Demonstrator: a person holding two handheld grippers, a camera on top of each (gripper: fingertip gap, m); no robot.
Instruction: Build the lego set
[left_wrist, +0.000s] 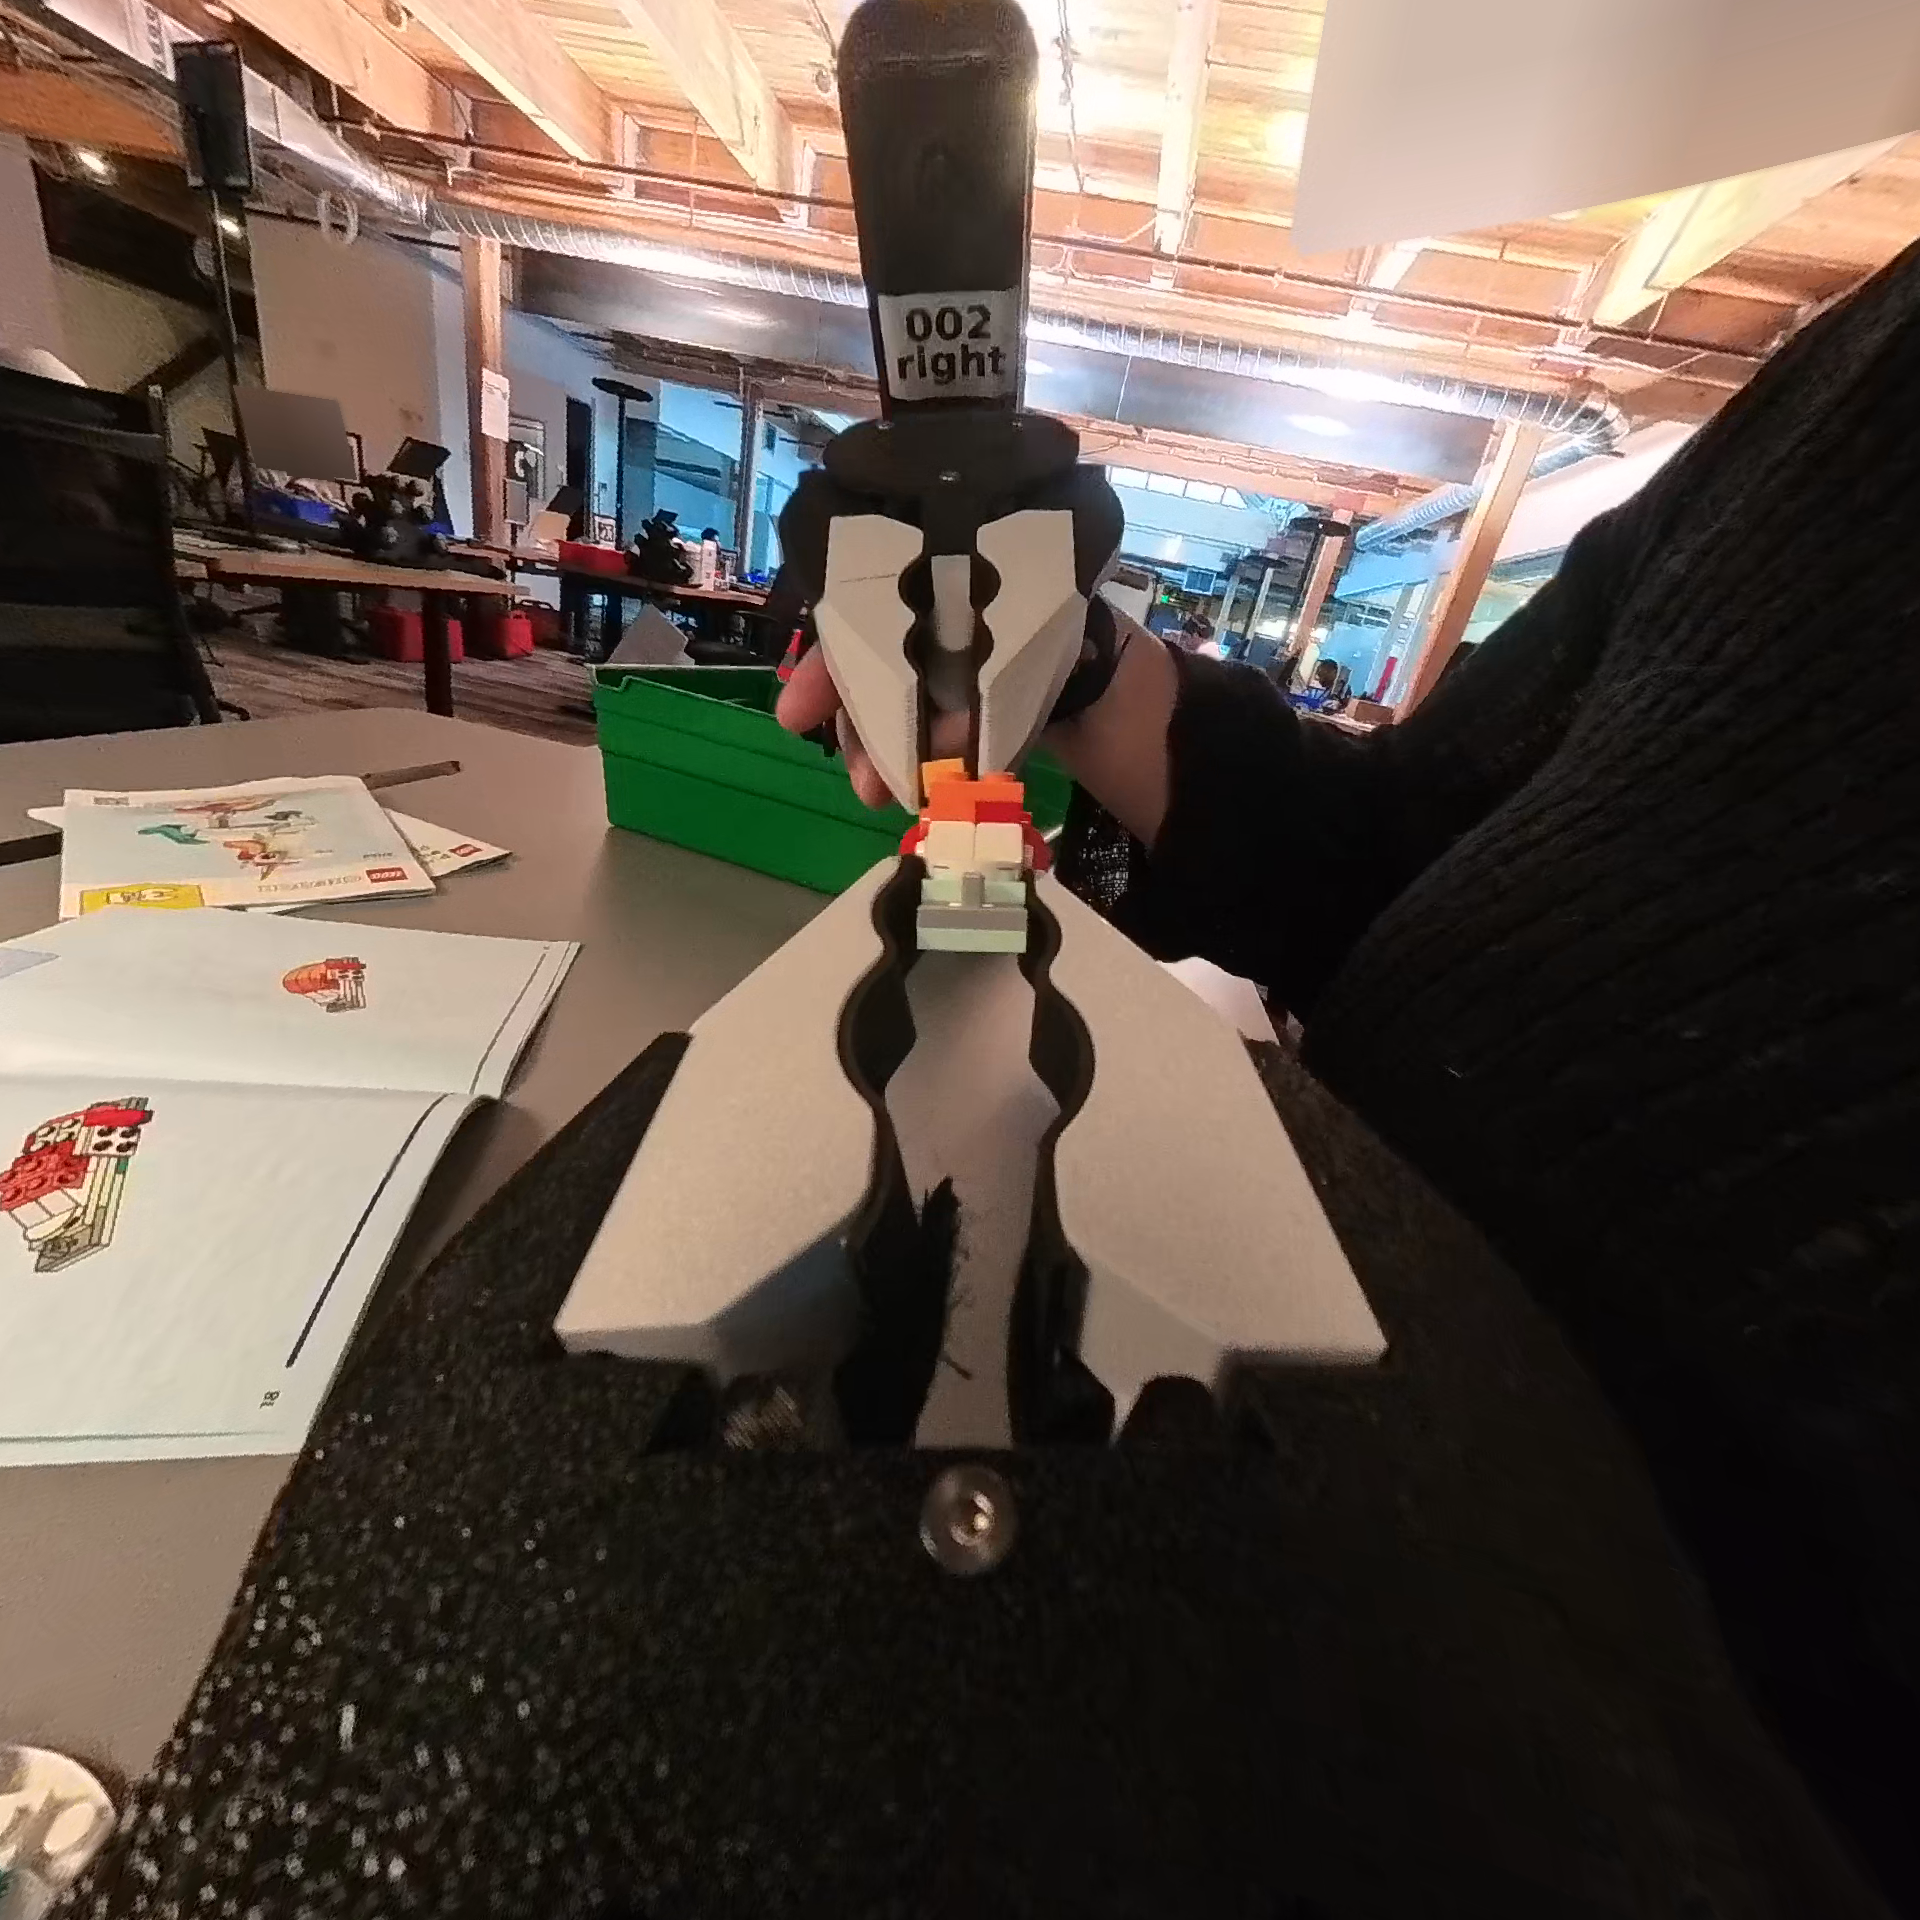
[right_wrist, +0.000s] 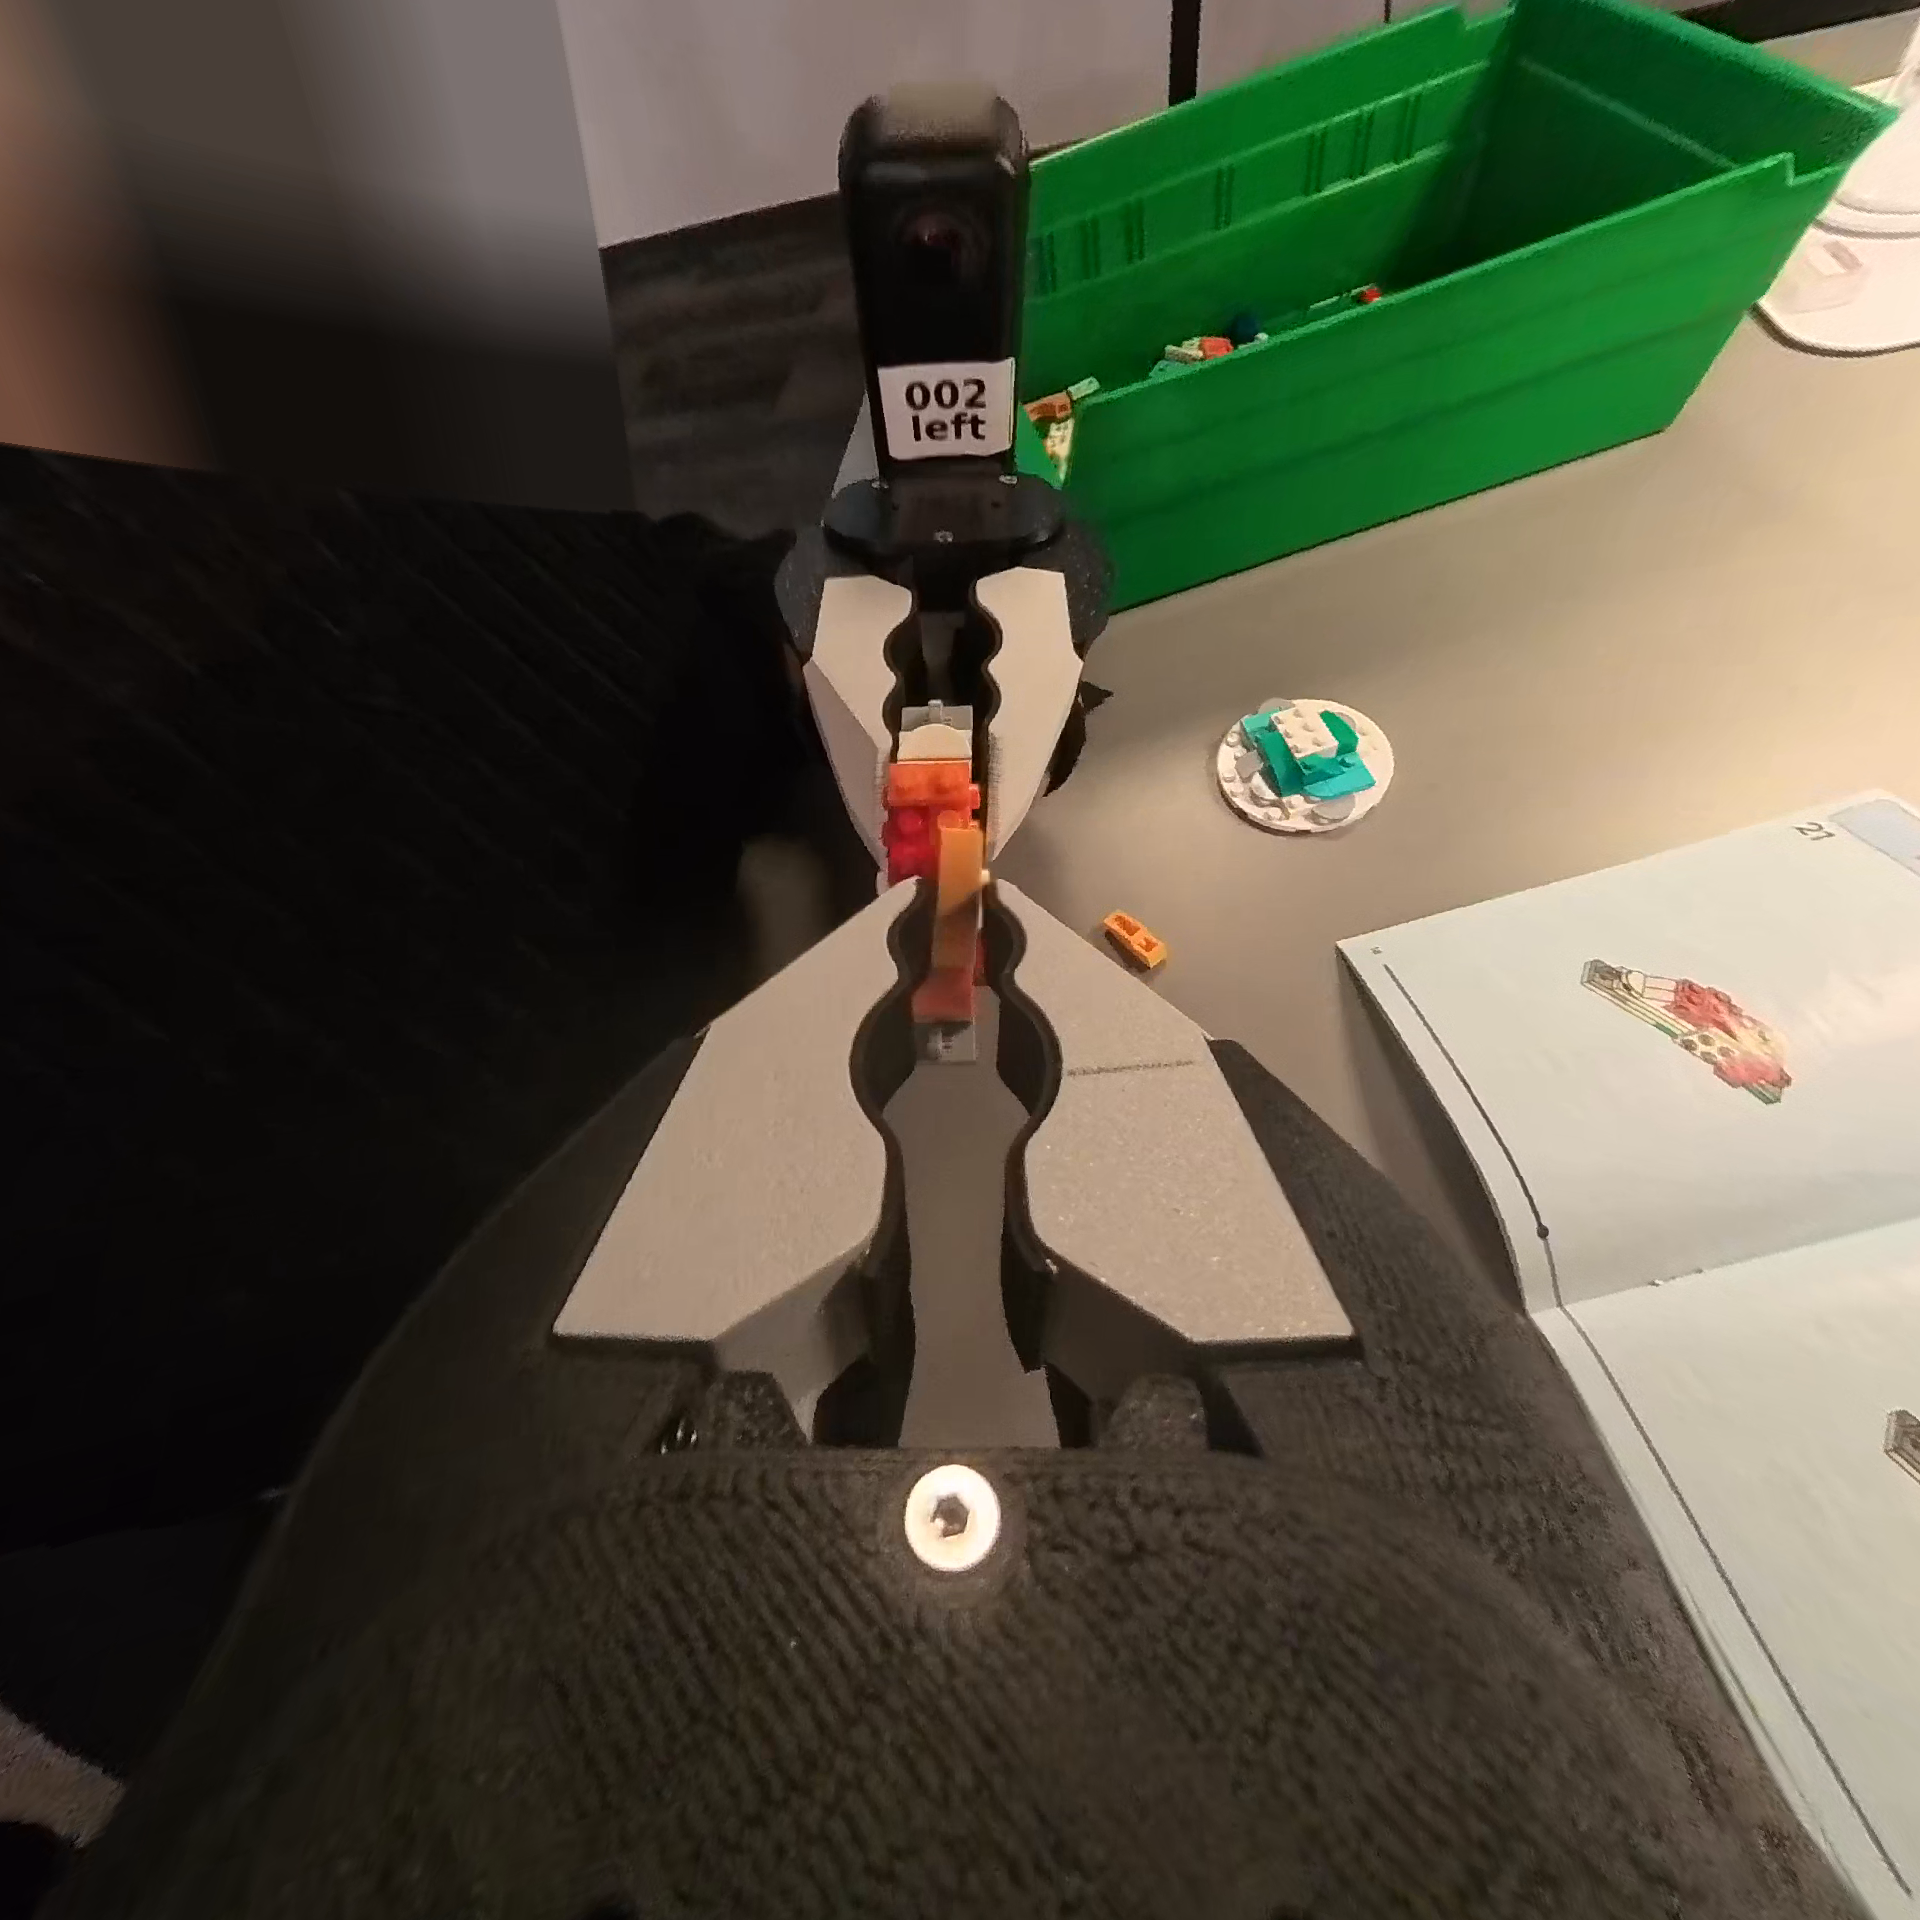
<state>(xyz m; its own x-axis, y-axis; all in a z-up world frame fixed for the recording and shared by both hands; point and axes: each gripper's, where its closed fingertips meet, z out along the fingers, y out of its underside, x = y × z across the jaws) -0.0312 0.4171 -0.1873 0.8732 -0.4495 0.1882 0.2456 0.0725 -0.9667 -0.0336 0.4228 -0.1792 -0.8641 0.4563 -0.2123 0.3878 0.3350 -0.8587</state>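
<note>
evidently mid-assembly above the grey table (right_wrist: 1351, 665), the left tongs (left_wrist: 971, 914) clamp the red, orange and white brick model (left_wrist: 971, 847) while the right tongs (right_wrist: 951, 914) pinch a yellow-orange piece (right_wrist: 956, 868) against it, needing aligned pressing next.

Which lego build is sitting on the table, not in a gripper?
The teal-and-white build on the round white plate, sitting beside the green bin. The red-orange build is held up between both grippers.

Two handheld grippers: left gripper (left_wrist: 971, 904), right gripper (right_wrist: 951, 894). Pale grey angular fingers (left_wrist: 727, 1174) with wavy black-lined inner edges; black textured bodies, one silver hex screw (right_wrist: 953, 1538) each; black camera posts bearing white labels. Black ribbed knit sleeve (left_wrist: 1610, 935).
</note>
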